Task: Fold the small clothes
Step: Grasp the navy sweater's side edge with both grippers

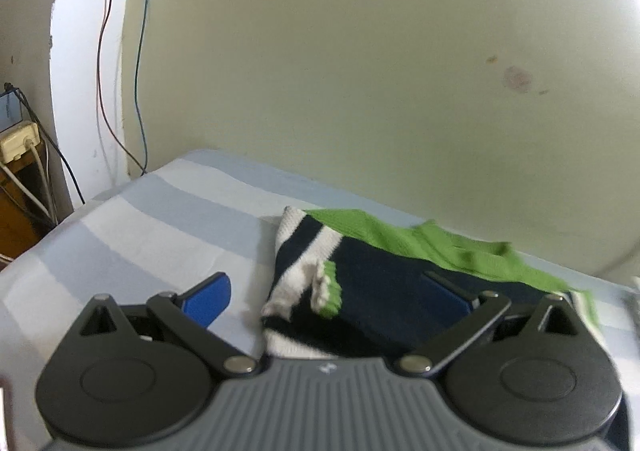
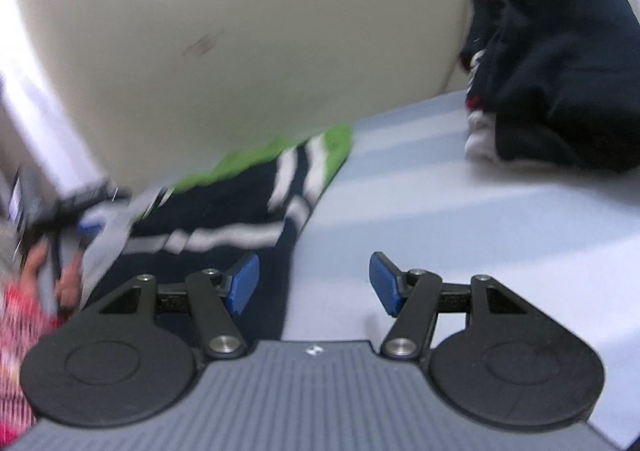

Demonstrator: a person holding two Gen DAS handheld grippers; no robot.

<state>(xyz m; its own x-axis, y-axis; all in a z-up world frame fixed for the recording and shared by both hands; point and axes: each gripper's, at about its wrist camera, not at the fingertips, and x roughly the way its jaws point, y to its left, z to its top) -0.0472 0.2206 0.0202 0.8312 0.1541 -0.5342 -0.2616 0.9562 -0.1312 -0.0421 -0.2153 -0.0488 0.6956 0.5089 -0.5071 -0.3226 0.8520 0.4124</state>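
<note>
A small navy garment with white stripes and green trim lies partly folded on the striped bed sheet. My left gripper is open, its jaws spread wide just above the garment's near edge, with the right finger over the navy cloth. In the right wrist view the same garment lies ahead to the left. My right gripper is open and empty, its left finger over the garment's edge and its right finger over bare sheet.
A pile of dark navy clothes sits in the far right corner against the wall. Cream wall borders the bed's far side. Cables and a socket hang at the far left. The other hand and gripper appear at the left.
</note>
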